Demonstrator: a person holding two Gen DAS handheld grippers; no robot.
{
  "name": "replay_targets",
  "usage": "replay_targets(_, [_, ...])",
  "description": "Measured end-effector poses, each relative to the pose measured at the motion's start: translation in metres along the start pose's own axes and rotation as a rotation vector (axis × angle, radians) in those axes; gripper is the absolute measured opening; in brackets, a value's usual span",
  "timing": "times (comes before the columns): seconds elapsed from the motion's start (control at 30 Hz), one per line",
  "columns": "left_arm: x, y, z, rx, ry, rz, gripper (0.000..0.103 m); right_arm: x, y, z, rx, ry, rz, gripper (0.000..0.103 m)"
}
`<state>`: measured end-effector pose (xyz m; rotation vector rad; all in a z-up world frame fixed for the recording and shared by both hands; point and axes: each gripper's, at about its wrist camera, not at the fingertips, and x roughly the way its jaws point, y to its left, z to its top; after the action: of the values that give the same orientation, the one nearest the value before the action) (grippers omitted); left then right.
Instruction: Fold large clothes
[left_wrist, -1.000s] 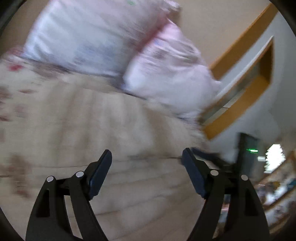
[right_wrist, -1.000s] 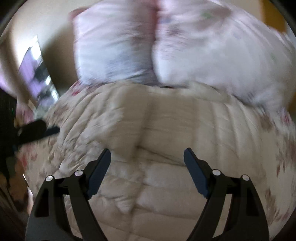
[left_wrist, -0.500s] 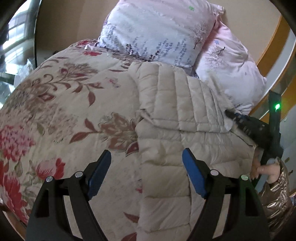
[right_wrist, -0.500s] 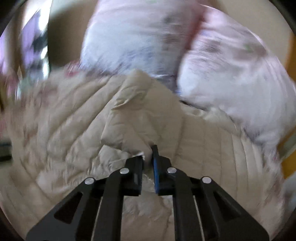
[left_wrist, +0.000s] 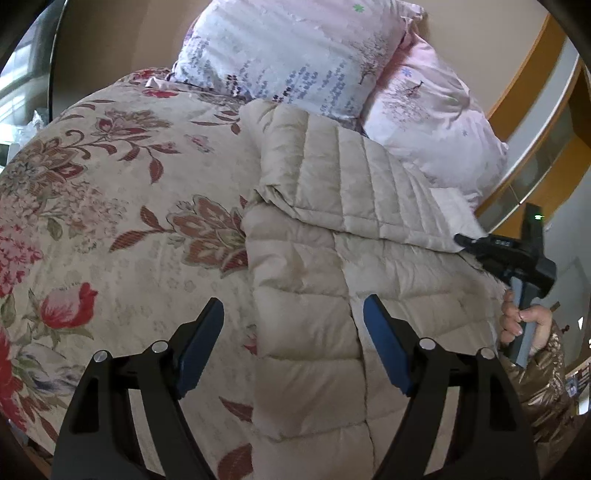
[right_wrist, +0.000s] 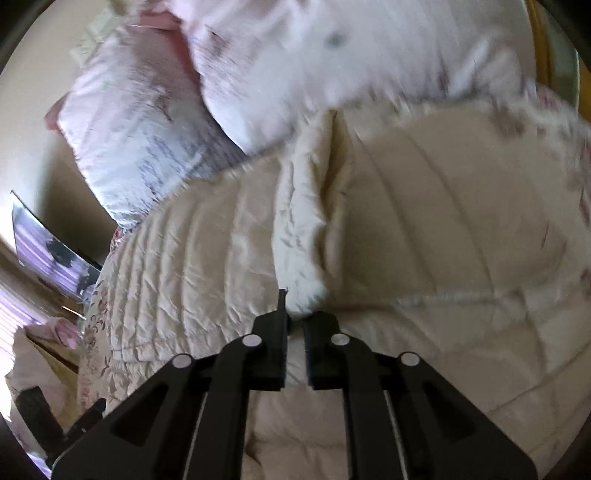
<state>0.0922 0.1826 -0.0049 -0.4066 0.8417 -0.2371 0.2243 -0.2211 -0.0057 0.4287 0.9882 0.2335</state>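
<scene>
R gripper (right_wrist: 295, 325) clamped on sleeve (right_wrist: 299, 236) of jacket (left_wrist: 314, 295), whose long axis runs fwd under L gripper (left_wrist: 291, 343), jaws wide apart, holding nothing.

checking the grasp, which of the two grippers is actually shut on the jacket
The right gripper: its fingers are pinched shut on a fold of the beige puffer jacket. The left gripper hangs wide open above it, holding nothing.

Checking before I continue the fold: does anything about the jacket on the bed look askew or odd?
Nothing damaged. The beige puffer jacket has its upper part folded down at a slant, its edge running diagonally. The right gripper is shut on a jacket fold; the left gripper is open above it.
</scene>
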Motion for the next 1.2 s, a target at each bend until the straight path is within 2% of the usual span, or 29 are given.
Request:
replay_targets(0.07, [-0.003,-0.002,-0.005,0.009,0.005,-0.008,0.078,0.001,-0.012,-0.004,0.043,0.036,0.001,0.035])
replay_targets(0.1, [-0.005,-0.002,-0.008,0.014,0.006,-0.011,0.078,-0.003,-0.016,-0.008,0.053,0.035,0.002,0.039])
replay_targets(0.17, [-0.010,-0.003,-0.013,0.020,0.005,-0.024,0.078,-0.020,-0.027,-0.013,0.054,0.013,0.004,0.061])
replay_targets(0.27, [-0.017,-0.002,-0.023,0.023,0.011,-0.050,0.076,-0.055,-0.049,-0.023,0.057,-0.014,0.032,0.073])
replay_targets(0.37, [-0.021,-0.001,-0.032,0.024,0.035,-0.080,0.072,-0.095,-0.085,-0.042,0.063,-0.008,0.020,0.079])
replay_targets(0.53, [-0.029,-0.002,-0.054,0.030,0.080,-0.108,0.067,-0.147,-0.149,-0.082,0.107,0.042,-0.058,0.079])
replay_targets(0.7, [-0.046,0.003,-0.079,0.018,0.086,-0.170,0.067,-0.169,-0.188,-0.121,0.153,0.124,-0.029,0.085])
replay_targets(0.8, [-0.056,0.005,-0.091,0.007,0.082,-0.201,0.067,-0.178,-0.201,-0.139,0.156,0.156,-0.106,0.085])
replay_targets(0.83, [-0.060,0.008,-0.095,-0.002,0.083,-0.216,0.067,-0.180,-0.202,-0.141,0.155,0.159,-0.106,0.086])
replay_targets(0.93, [-0.061,0.014,-0.104,-0.022,0.103,-0.236,0.067,-0.186,-0.217,-0.153,0.181,0.187,-0.027,0.095])
replay_targets(1.03, [-0.052,0.020,-0.111,-0.047,0.143,-0.237,0.067,-0.177,-0.234,-0.167,0.241,0.218,0.025,0.095])
replay_targets(1.13, [-0.039,0.024,-0.115,-0.075,0.154,-0.281,0.067,-0.162,-0.240,-0.174,0.272,0.233,0.133,0.095])
replay_targets(1.2, [-0.027,0.024,-0.117,-0.097,0.162,-0.337,0.067,-0.150,-0.242,-0.179,0.294,0.234,0.205,0.095])
